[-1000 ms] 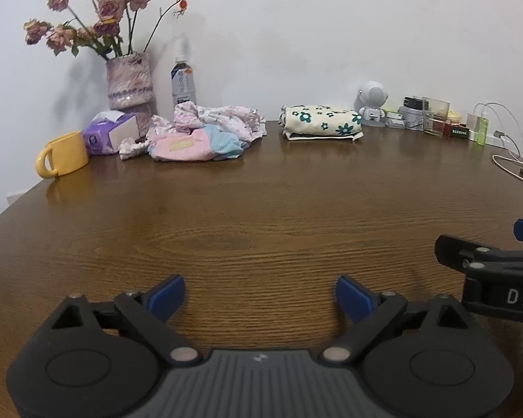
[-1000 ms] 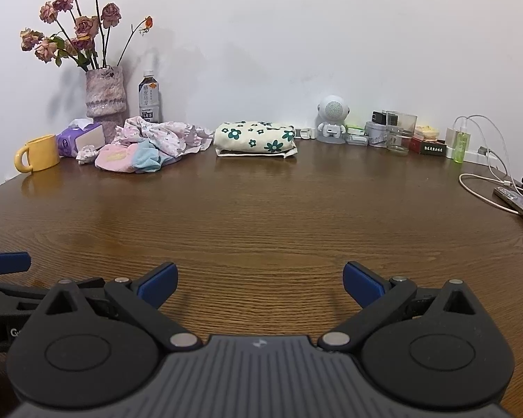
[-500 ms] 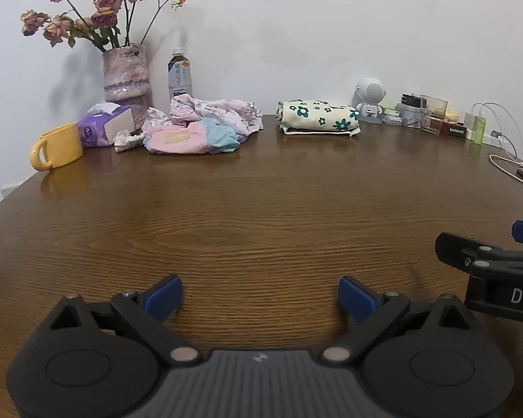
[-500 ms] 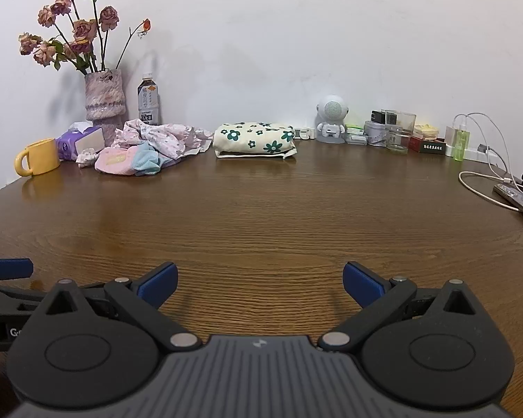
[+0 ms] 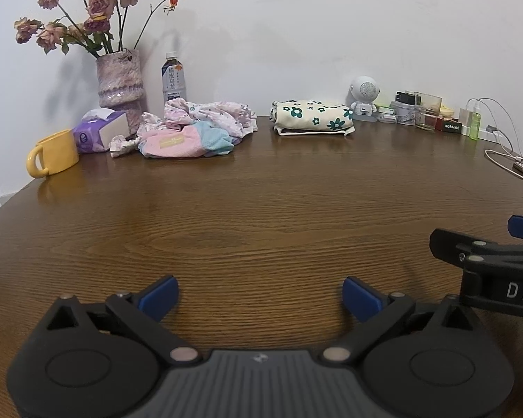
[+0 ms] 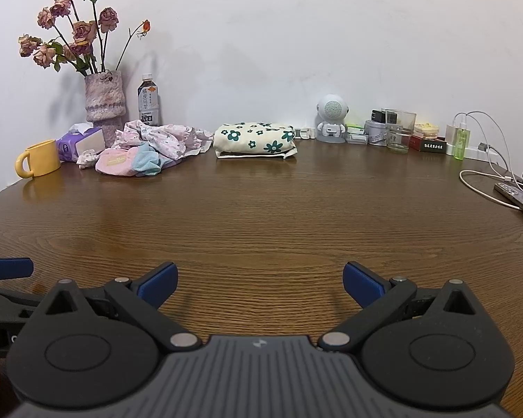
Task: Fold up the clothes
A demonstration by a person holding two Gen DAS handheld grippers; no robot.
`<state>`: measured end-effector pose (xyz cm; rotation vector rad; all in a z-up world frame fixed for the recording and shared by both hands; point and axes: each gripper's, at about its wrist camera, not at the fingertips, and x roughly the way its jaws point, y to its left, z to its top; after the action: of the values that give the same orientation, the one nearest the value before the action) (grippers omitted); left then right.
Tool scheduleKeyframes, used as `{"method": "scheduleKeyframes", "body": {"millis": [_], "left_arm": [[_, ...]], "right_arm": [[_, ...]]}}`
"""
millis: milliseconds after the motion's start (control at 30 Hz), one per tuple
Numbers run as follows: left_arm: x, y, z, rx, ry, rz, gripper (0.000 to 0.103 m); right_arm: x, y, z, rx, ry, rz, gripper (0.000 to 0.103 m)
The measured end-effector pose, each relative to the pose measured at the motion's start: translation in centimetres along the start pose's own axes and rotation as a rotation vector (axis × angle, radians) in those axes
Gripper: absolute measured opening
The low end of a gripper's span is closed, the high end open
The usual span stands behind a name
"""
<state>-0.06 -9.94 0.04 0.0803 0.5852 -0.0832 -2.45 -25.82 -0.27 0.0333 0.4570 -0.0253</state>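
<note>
The clothes pile [image 5: 195, 129] you have to fold lies crumpled at the far left of the bench [image 5: 261, 209], close to the wall: a pink piece and a pale blue piece in front, flowered fabric heaped behind. Just to its right, apart from it, sits a folded cloth [image 5: 312, 118] with green flowers, flat and squared off.

Your left tool [image 5: 259, 296] is low over the near edge of the bench, level, pointing straight at the wall, its blue fingertips [image 5: 158, 296] spread wide and gripping nothing. Your right tool [image 6: 259, 282] sits just beside it in the same pose, also released and empty; its black arm shows at the right edge of the left view.

Between both tools and the clothes the wood is bare across the whole middle. The left rim of the bench curves away near the yellow mug [image 5: 54, 153], with a tissue pack [image 5: 99, 130], vase [image 5: 118, 85] and bottle [image 5: 172, 82] behind the pile. On the far right, cables [image 6: 484, 188] and small jars [image 6: 399, 132] crowd the back corner.
</note>
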Motion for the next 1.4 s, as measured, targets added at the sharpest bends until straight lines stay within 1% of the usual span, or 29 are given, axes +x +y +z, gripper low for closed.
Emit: {"method": "scheduleKeyframes", "body": {"millis": [200, 1400], "left_arm": [[0.04, 0.04, 0.09, 0.000, 0.003, 0.000, 0.103], [0.03, 0.05, 0.04, -0.013, 0.012, -0.009, 0.103]], "right_arm": [[-0.06, 0.00, 0.03, 0.002, 0.000, 0.001, 0.103], [0.00, -0.32, 0.22, 0.009, 0.001, 0.008, 0.103]]}}
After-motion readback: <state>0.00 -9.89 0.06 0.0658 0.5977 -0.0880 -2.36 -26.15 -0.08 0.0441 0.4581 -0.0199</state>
